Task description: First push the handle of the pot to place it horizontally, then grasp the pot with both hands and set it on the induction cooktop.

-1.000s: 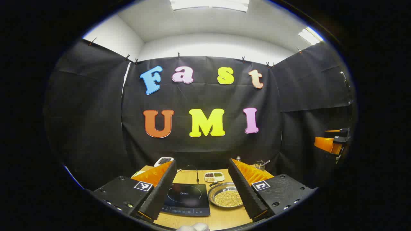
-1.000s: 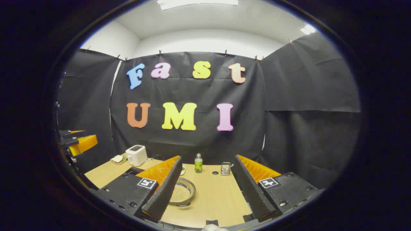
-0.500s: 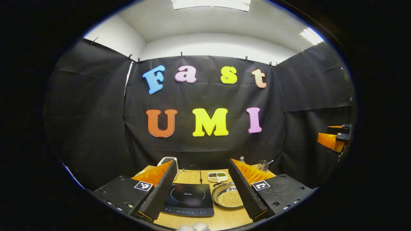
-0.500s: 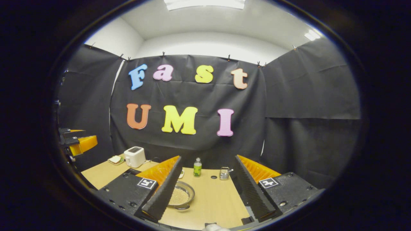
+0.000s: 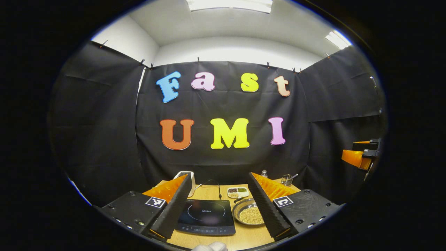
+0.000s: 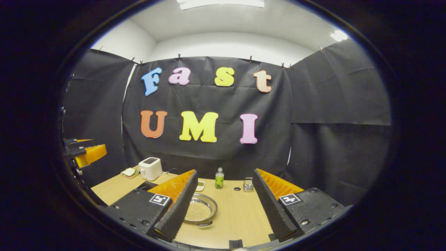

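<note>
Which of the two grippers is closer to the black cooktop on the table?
Left. The induction cooktop lies framed between the open jaws of the left gripper. The right gripper is aimed farther right, past the pot, with the cooktop beyond its left finger.

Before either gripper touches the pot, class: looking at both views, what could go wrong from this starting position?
1. The pot is shallow and holds loose small beads; a hard push on its handle or a tilted lift could spill them.
2. The pot sits close beside the induction cooktop; swinging the handle might knock it against the cooktop.
3. A divided dish lies just behind the pot, so the wide-open left gripper could bump it on the way in.
</note>
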Available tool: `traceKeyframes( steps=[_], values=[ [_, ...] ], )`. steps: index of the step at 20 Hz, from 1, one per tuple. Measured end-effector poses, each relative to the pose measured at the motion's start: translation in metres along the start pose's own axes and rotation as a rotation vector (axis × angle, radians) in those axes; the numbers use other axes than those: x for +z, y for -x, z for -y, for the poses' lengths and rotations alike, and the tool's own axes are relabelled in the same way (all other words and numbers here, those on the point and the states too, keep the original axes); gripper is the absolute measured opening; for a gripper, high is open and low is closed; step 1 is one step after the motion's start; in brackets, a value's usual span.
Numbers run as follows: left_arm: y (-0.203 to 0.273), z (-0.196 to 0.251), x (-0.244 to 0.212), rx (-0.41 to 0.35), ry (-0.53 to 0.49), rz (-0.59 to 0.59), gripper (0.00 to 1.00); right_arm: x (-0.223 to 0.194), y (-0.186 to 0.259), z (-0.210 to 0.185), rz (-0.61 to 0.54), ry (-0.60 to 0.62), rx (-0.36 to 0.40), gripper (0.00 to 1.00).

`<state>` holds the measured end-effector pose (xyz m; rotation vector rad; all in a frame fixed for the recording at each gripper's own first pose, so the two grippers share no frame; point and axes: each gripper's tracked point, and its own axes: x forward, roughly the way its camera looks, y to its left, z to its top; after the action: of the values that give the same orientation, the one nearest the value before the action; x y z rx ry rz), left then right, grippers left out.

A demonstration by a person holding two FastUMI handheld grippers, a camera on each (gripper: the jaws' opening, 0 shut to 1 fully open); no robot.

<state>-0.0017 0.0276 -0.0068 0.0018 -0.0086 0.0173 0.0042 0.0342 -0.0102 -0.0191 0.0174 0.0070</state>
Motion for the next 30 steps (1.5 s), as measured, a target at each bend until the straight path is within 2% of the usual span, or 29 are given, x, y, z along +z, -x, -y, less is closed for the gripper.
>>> traceKeyframes(
  steps=[1, 4, 6, 7, 12, 15, 16, 17, 18, 20, 21, 24, 25, 29, 30],
  values=[
    [0.001, 0.002, -0.002, -0.009, 0.002, -0.003, 0.96, -0.004, 0.001, 0.001, -0.01, -0.004, -0.006, 0.81],
    [0.004, 0.002, -0.01, -0.016, 0.0, -0.014, 0.96, -0.016, 0.002, 0.002, -0.048, -0.019, -0.021, 0.36],
    [0.003, 0.002, -0.013, -0.015, -0.001, -0.023, 0.96, -0.035, -0.001, -0.005, -0.104, -0.045, 0.029, 0.06],
    [0.002, 0.003, -0.014, -0.01, 0.0, -0.021, 0.96, -0.047, -0.001, -0.017, -0.135, -0.054, 0.064, 0.02],
    [-0.003, 0.006, -0.017, 0.008, 0.009, -0.021, 0.96, -0.116, -0.012, -0.017, -0.278, -0.049, 0.114, 0.04],
    [-0.002, 0.005, -0.019, 0.02, 0.016, -0.021, 0.96, -0.171, -0.02, -0.031, -0.355, -0.018, 0.16, 0.0],
    [0.0, 0.006, -0.018, 0.022, 0.023, -0.022, 0.96, -0.192, -0.024, -0.035, -0.386, 0.005, 0.173, 0.04],
    [0.001, 0.006, -0.018, 0.026, 0.024, -0.022, 0.96, -0.212, -0.025, -0.041, -0.416, 0.024, 0.19, 0.0],
    [0.002, 0.006, -0.018, 0.031, 0.018, -0.023, 0.96, -0.233, -0.03, -0.049, -0.446, 0.036, 0.214, 0.03],
    [0.004, 0.003, -0.019, 0.047, 0.002, -0.029, 0.96, -0.268, -0.037, -0.066, -0.5, 0.045, 0.258, 0.01],
    [0.005, 0.003, -0.017, 0.054, -0.003, -0.028, 0.96, -0.284, -0.043, -0.075, -0.522, 0.046, 0.279, 0.04],
    [0.01, 0.003, -0.016, 0.085, -0.017, -0.032, 0.96, -0.318, -0.065, -0.101, -0.576, 0.033, 0.34, 0.01],
    [0.011, 0.001, -0.016, 0.1, -0.024, -0.034, 0.96, -0.329, -0.075, -0.111, -0.59, 0.035, 0.359, 0.04],
    [0.012, 0.001, -0.022, 0.147, -0.018, -0.06, 0.96, -0.363, -0.107, -0.131, -0.66, 0.034, 0.398, 0.04],
    [0.011, 0.001, -0.022, 0.161, -0.013, -0.064, 0.96, -0.369, -0.114, -0.135, -0.68, 0.022, 0.405, 0.01]
  ],
)
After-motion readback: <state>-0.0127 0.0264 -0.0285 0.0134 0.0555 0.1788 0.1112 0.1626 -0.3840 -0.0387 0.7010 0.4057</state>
